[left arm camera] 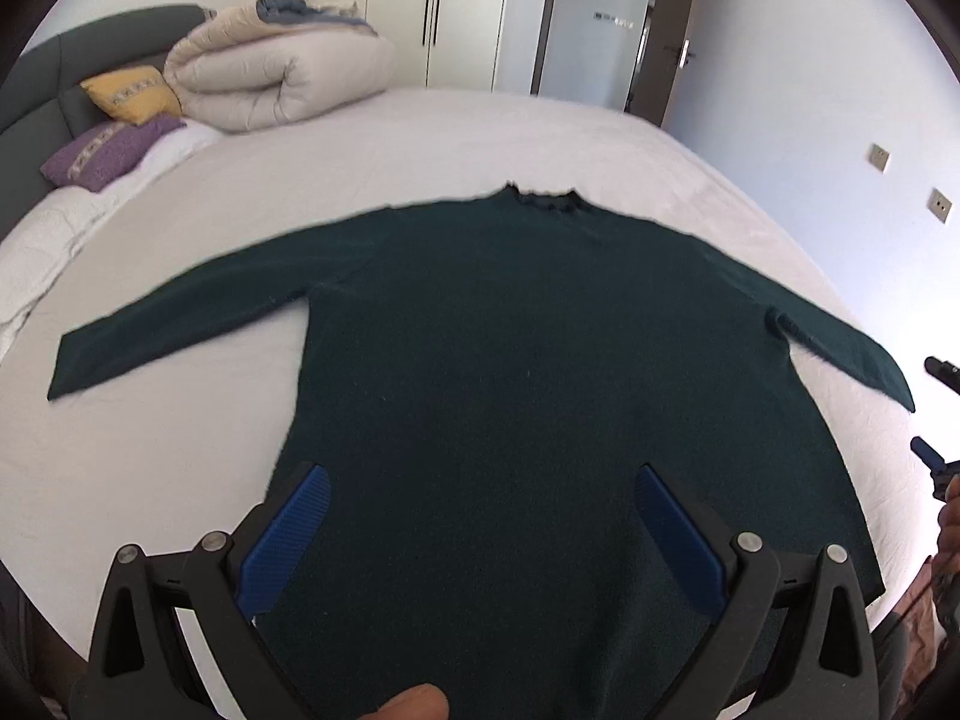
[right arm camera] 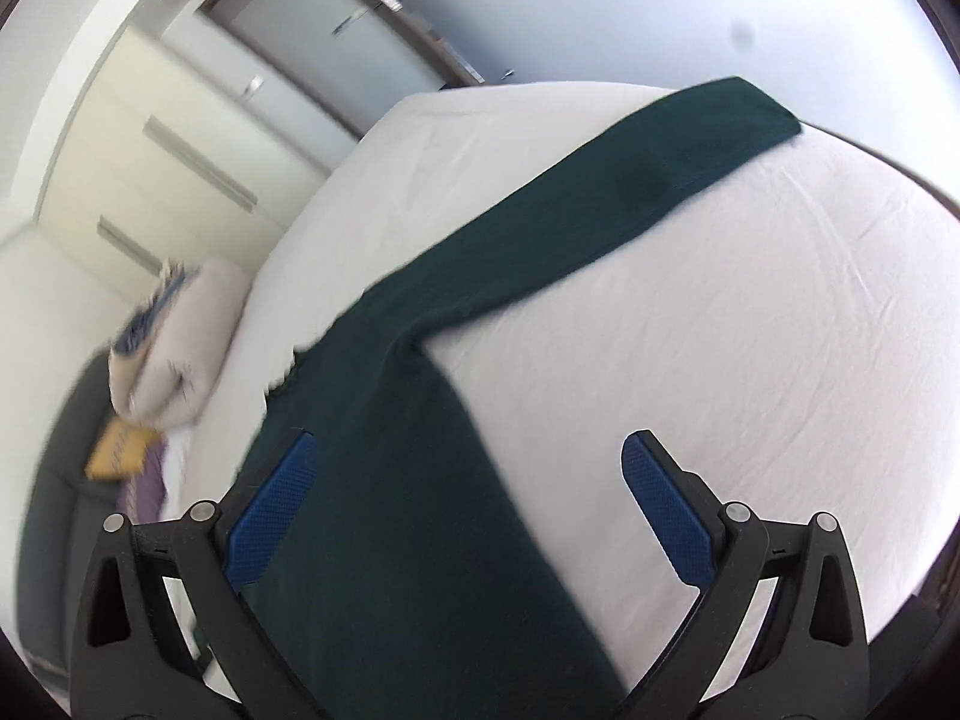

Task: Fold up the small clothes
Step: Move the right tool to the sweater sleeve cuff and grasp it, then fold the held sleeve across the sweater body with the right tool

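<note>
A dark green long-sleeved sweater point(left arm camera: 510, 372) lies flat on the white bed, collar at the far side, both sleeves spread out to the sides. My left gripper point(left arm camera: 480, 480) is open and empty, hovering above the sweater's lower body near the hem. My right gripper point(right arm camera: 468, 450) is open and empty above the sweater's right side point(right arm camera: 384, 480), with the right sleeve point(right arm camera: 630, 192) stretching away ahead of it. The right gripper's tips also show at the right edge of the left wrist view point(left arm camera: 939, 414).
White bed sheet point(left arm camera: 180, 450) surrounds the sweater. A rolled beige duvet point(left arm camera: 276, 72), a yellow pillow point(left arm camera: 132, 96) and a purple pillow point(left arm camera: 108, 150) sit at the headboard end, far left. Wardrobes point(left arm camera: 432, 6) and a door stand behind the bed.
</note>
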`<state>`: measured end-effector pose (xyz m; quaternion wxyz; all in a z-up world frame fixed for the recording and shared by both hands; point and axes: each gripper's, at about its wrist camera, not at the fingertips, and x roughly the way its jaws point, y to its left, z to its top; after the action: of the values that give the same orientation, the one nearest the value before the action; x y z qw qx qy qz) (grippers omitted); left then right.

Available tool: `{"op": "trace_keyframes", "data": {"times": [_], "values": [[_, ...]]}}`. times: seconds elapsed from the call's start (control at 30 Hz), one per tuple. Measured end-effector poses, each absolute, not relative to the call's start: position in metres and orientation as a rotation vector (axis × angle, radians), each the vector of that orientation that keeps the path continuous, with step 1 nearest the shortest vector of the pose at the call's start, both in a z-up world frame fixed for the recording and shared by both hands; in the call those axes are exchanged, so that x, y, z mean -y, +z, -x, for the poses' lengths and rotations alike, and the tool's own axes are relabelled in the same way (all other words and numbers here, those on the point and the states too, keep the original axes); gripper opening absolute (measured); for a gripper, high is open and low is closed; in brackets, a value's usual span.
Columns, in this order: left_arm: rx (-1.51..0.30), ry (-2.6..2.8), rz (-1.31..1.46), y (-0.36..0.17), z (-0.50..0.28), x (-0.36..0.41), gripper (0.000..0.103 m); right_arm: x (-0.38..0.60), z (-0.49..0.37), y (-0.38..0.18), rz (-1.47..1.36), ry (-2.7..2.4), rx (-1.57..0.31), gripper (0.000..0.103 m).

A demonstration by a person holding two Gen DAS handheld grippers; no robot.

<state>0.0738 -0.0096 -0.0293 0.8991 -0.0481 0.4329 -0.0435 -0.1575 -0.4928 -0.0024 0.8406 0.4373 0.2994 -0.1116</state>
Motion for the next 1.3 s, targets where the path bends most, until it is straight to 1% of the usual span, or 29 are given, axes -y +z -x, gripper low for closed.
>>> {"op": "trace_keyframes", "data": {"times": [0.1, 0.2, 0.27, 0.33, 0.43, 0.47, 0.5, 0.67, 0.73, 0.77, 0.8, 0.83, 0.87, 0.9, 0.93, 1.0, 1.1, 1.17, 1.23, 1.3], "values": [[-0.884, -0.079, 0.149, -0.032, -0.09, 0.01, 0.103, 0.575, 0.157, -0.028, -1.165, -0.297, -0.541, 0.103], [-0.887, -0.1, 0.136, -0.034, -0.107, 0.021, 0.103, 0.635, 0.153, -0.054, -1.321, -0.337, -0.48, 0.103], [-0.902, -0.129, 0.135, -0.037, -0.121, 0.03, 0.103, 0.661, 0.147, -0.068, -1.361, -0.372, -0.472, 0.1], [-0.918, -0.164, 0.149, -0.042, -0.134, 0.037, 0.103, 0.681, 0.139, -0.079, -1.412, -0.367, -0.45, 0.094], [-0.936, -0.22, 0.205, -0.048, -0.152, 0.048, 0.103, 0.697, 0.118, -0.085, -1.418, -0.347, -0.431, 0.091], [-0.939, -0.237, 0.221, -0.05, -0.157, 0.051, 0.103, 0.702, 0.109, -0.086, -1.408, -0.344, -0.438, 0.086], [-0.938, -0.253, 0.233, -0.051, -0.161, 0.054, 0.103, 0.706, 0.1, -0.09, -1.407, -0.341, -0.442, 0.082], [-0.946, -0.308, 0.253, -0.059, -0.176, 0.069, 0.103, 0.721, 0.073, -0.104, -1.453, -0.342, -0.393, 0.08], [-0.945, -0.318, 0.243, -0.062, -0.18, 0.073, 0.1, 0.726, 0.066, -0.108, -1.468, -0.34, -0.367, 0.079], [-0.95, -0.321, 0.235, -0.064, -0.183, 0.075, 0.096, 0.729, 0.062, -0.111, -1.47, -0.346, -0.362, 0.076], [-0.957, -0.328, 0.232, -0.067, -0.186, 0.076, 0.094, 0.734, 0.057, -0.109, -1.466, -0.353, -0.362, 0.069], [-0.965, -0.336, 0.234, -0.069, -0.188, 0.076, 0.09, 0.736, 0.053, -0.109, -1.458, -0.356, -0.366, 0.058], [-0.973, -0.343, 0.235, -0.071, -0.189, 0.076, 0.088, 0.738, 0.048, -0.111, -1.45, -0.361, -0.371, 0.051], [-0.98, -0.35, 0.235, -0.073, -0.191, 0.077, 0.086, 0.74, 0.043, -0.114, -1.442, -0.37, -0.382, 0.036], [-0.985, -0.36, 0.235, -0.075, -0.193, 0.077, 0.082, 0.739, 0.037, -0.116, -1.43, -0.383, -0.399, 0.024], [-0.993, -0.376, 0.233, -0.076, -0.199, 0.078, 0.081, 0.743, 0.025, -0.117, -1.376, -0.422, -0.429, 0.015], [-0.975, -0.384, 0.24, -0.074, -0.209, 0.076, 0.081, 0.732, -0.018, -0.098, -1.216, -0.439, -0.492, 0.011], [-0.966, -0.4, 0.268, -0.07, -0.219, 0.073, 0.081, 0.706, -0.059, -0.069, -1.083, -0.39, -0.538, 0.01], [-0.959, -0.426, 0.306, -0.067, -0.231, 0.072, 0.081, 0.66, -0.104, -0.038, -0.87, -0.312, -0.598, 0.009], [-0.956, -0.47, 0.341, -0.063, -0.245, 0.074, 0.081, 0.583, -0.147, -0.005, -0.561, -0.205, -0.647, 0.009]]}}
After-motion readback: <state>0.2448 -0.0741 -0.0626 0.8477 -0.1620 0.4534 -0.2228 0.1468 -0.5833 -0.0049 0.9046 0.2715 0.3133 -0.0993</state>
